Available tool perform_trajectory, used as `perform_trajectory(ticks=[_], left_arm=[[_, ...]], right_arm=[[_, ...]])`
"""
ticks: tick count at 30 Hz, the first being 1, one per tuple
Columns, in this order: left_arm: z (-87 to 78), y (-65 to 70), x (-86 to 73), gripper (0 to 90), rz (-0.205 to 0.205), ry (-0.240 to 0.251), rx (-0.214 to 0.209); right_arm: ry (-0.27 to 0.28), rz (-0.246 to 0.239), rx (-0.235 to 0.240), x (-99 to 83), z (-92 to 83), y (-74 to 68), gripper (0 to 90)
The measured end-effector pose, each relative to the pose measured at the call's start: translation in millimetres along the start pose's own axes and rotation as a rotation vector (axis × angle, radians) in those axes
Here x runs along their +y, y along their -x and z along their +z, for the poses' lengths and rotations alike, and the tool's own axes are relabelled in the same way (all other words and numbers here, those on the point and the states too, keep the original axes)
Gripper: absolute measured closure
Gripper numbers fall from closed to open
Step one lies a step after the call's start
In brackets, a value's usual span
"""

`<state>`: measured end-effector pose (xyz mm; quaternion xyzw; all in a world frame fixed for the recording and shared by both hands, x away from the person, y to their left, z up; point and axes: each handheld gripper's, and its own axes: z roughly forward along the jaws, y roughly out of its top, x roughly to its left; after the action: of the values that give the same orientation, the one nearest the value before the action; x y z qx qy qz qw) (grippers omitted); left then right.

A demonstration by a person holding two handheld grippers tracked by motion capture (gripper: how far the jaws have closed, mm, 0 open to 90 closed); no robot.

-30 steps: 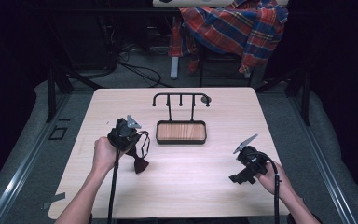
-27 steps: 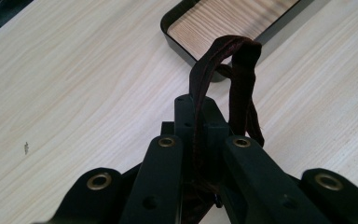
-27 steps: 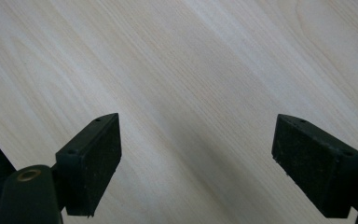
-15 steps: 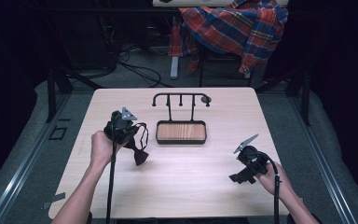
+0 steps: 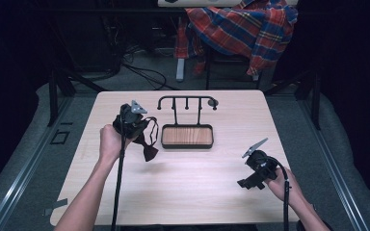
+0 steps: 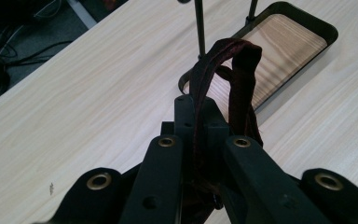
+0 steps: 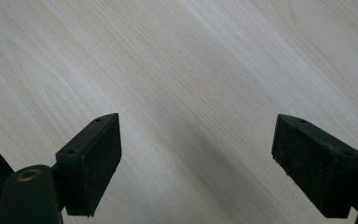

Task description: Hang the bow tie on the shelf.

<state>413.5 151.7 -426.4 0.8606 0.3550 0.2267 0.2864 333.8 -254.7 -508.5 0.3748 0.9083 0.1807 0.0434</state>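
Observation:
A dark maroon bow tie [image 5: 150, 151] hangs above the left part of the table by its strap [image 6: 233, 59]. My left gripper [image 5: 140, 125] is shut on that strap, a little left of the stand. In the left gripper view the jaws [image 6: 198, 114] pinch the strap, which loops up in front of them. The black stand has a hook rail [image 5: 187, 99] over a wood-bottomed tray [image 5: 187, 146], whose rim [image 6: 327, 30] lies just beyond the loop. My right gripper [image 5: 249, 182] rests low at the table's right front, open, with bare tabletop between its pads [image 7: 93, 163].
The light wooden table [image 5: 197, 192] stands on grey floor. Behind its far edge a red plaid shirt [image 5: 243, 26] drapes over a chair. Cables [image 5: 139, 72] lie on the floor beyond the table's far left.
My left hand has risen and moved toward the far side with the bow tie, which now hangs higher off the table. The right gripper has stayed in place.

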Motion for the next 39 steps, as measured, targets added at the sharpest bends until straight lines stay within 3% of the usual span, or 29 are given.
perform_trajectory(ticks=[28, 39], left_arm=[[0.3, -6.1, 46.5, 88.4, 0.033, 0.029, 0.006], [7.8, -16.4, 62.4, 87.9, 0.029, 0.019, 0.026]], right_arm=[[-0.016, -0.008, 0.011, -0.1, 0.6, 0.3, 15.7], [-0.022, -0.009, 0.025, 0.1, 1.4, 0.1, 15.7]])
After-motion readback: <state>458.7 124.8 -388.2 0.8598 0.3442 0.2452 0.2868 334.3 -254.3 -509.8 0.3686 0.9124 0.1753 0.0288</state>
